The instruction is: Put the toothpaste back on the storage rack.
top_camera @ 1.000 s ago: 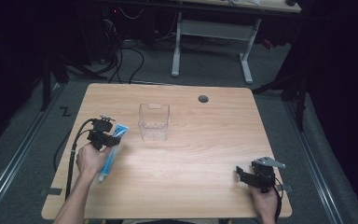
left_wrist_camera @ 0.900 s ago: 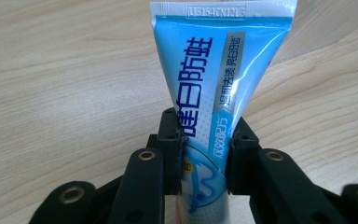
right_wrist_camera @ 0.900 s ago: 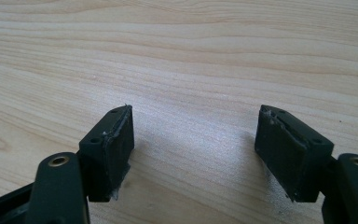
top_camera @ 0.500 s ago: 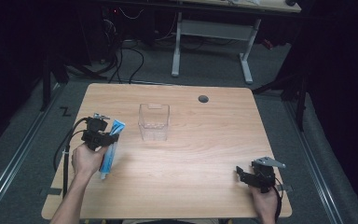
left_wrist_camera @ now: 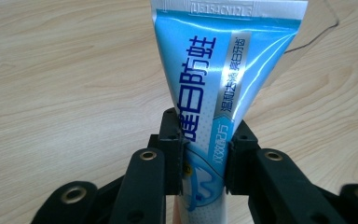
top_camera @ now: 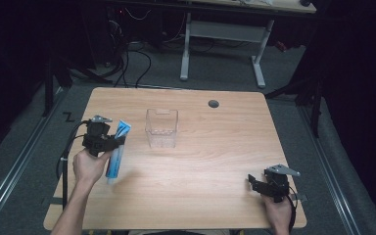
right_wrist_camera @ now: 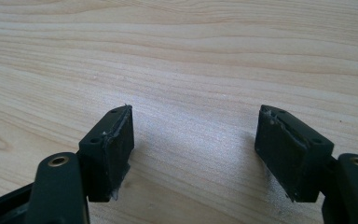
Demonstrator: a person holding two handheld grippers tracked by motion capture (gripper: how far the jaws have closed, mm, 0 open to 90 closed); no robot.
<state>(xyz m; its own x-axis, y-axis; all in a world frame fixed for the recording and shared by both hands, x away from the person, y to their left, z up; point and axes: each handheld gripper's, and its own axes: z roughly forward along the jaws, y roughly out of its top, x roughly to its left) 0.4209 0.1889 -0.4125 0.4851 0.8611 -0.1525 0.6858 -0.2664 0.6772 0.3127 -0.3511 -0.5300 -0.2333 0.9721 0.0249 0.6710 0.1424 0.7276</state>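
My left gripper (left_wrist_camera: 204, 151), clamped on the toothpaste tube (left_wrist_camera: 216, 93), has lifted it (table cleared), ready for the clear bin (top_camera: 162, 128); right gripper (right_wrist_camera: 193, 154) gapes empty.

Tube (left_wrist_camera: 214, 88): large dark-blue Chinese characters are printed lengthwise on the blue face; smaller Chinese characters run along a silver stripe beside them. An embossed code on the crimped end cannot be read surely.
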